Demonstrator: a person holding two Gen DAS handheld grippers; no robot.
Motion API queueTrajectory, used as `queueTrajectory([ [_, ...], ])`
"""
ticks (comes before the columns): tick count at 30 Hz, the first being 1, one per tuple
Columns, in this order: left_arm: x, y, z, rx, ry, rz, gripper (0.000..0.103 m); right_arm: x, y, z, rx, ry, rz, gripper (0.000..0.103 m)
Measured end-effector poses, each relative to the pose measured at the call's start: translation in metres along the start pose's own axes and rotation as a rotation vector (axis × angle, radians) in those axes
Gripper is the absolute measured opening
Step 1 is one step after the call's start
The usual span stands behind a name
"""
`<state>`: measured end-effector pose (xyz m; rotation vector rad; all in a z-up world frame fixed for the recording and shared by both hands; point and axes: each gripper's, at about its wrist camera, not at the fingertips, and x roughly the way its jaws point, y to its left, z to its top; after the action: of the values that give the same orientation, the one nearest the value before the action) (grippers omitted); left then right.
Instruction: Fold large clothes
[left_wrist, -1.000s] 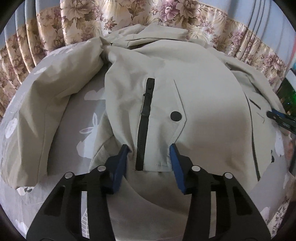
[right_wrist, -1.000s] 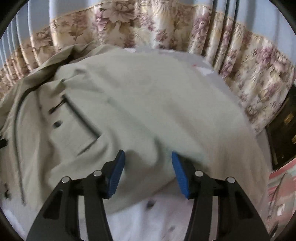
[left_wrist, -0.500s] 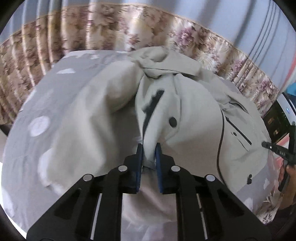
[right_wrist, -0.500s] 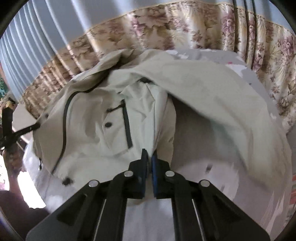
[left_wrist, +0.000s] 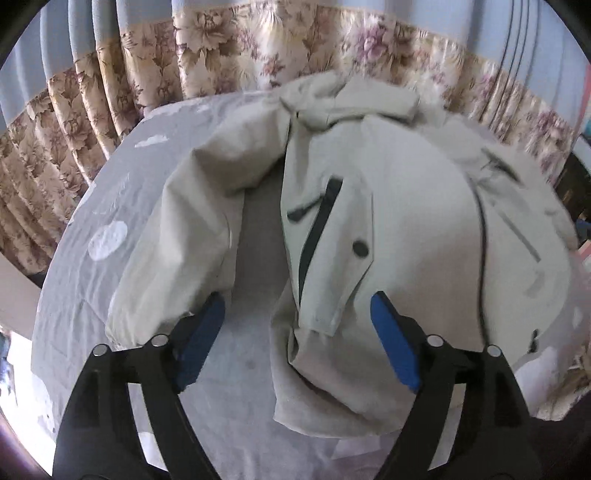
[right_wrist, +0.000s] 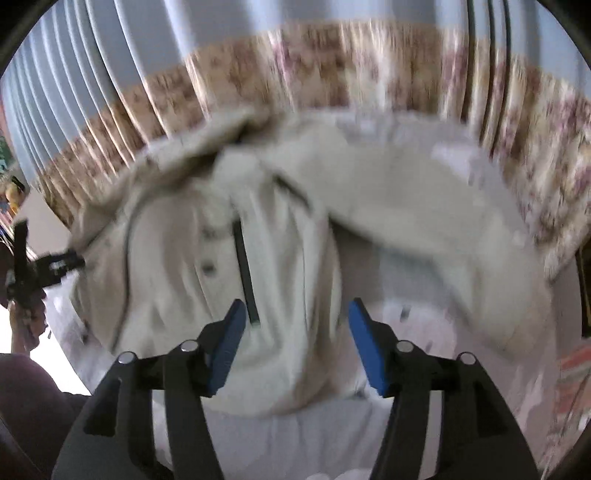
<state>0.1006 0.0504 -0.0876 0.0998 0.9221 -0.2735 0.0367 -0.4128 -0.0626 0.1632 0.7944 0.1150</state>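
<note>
Floral beige curtains (left_wrist: 236, 48) with blue pleated tops hang behind a surface covered in a grey cloth with white shapes (left_wrist: 110, 236), on which the large pale khaki jacket with black zips and snap buttons (left_wrist: 399, 221) lies spread, front up, collar toward the curtains. Its left-hand sleeve (left_wrist: 184, 236) lies bent beside the body, with a strip of bare cloth between them. The left claw (left_wrist: 295, 339) hovers released, blue pads wide apart, above the jacket's near hem and grasping nothing. The right claw (right_wrist: 295, 343) is likewise spread and empty over the hem on the other side, where the second sleeve (right_wrist: 443, 221) trails off to the right; that view is smeared by motion, so finer detail is uncertain. The garment looks only partly arranged, the hem bunched and rolled under, so I judge this an early straightening step. Next, each claw likely needs to take a sleeve or side edge and carry it across the chest. Nothing stands on the jacket; the crumpled hem and thick fabric may resist a clean crease.
</note>
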Motion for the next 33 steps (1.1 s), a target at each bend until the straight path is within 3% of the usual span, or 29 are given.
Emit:
queueTrajectory([
  [2, -0.004, 0.007, 0.009, -0.016, -0.024, -0.011, 0.085, -0.001, -0.001, 0.012, 0.0, -0.07, -0.053, 0.069],
  [5, -0.001, 0.009, 0.026, -0.025, -0.058, -0.008, 0.088, 0.024, -0.001, 0.033, 0.024, -0.131, -0.103, 0.071],
  [9, 0.012, 0.013, 0.046, -0.055, -0.094, 0.028, 0.094, 0.07, 0.026, 0.061, -0.05, -0.154, -0.055, 0.071],
  [13, 0.049, 0.028, 0.062, -0.136, -0.038, 0.101, 0.094, 0.123, 0.066, 0.094, -0.204, -0.098, -0.019, 0.071],
  [15, 0.061, 0.039, 0.063, -0.191, -0.015, 0.123, 0.094, 0.145, 0.073, 0.111, -0.199, -0.06, 0.04, 0.071],
  [18, 0.072, 0.055, 0.059, -0.236, -0.002, 0.212, 0.092, 0.176, 0.082, 0.139, -0.146, -0.025, 0.14, 0.071],
  [20, 0.08, 0.065, 0.057, -0.239, 0.02, 0.272, 0.085, 0.197, 0.09, 0.156, -0.125, -0.009, 0.175, 0.071],
  [25, 0.095, 0.097, 0.066, -0.251, 0.056, 0.304, 0.034, 0.261, 0.117, 0.19, -0.057, 0.091, 0.268, 0.071],
  [27, 0.093, 0.107, 0.076, -0.218, 0.022, 0.353, 0.031, 0.282, 0.134, 0.199, -0.088, 0.12, 0.256, 0.058],
  [28, 0.092, 0.115, 0.083, -0.197, -0.009, 0.403, 0.031, 0.29, 0.141, 0.204, -0.115, 0.124, 0.242, 0.025],
  [29, 0.093, 0.123, 0.09, -0.176, -0.033, 0.438, 0.032, 0.295, 0.146, 0.213, -0.14, 0.124, 0.243, 0.012],
  [32, 0.101, 0.146, 0.109, -0.133, -0.048, 0.457, 0.035, 0.292, 0.147, 0.246, -0.192, 0.039, 0.17, 0.01],
  [33, 0.103, 0.151, 0.114, -0.121, -0.047, 0.464, 0.045, 0.289, 0.141, 0.266, -0.182, -0.005, 0.145, 0.01],
])
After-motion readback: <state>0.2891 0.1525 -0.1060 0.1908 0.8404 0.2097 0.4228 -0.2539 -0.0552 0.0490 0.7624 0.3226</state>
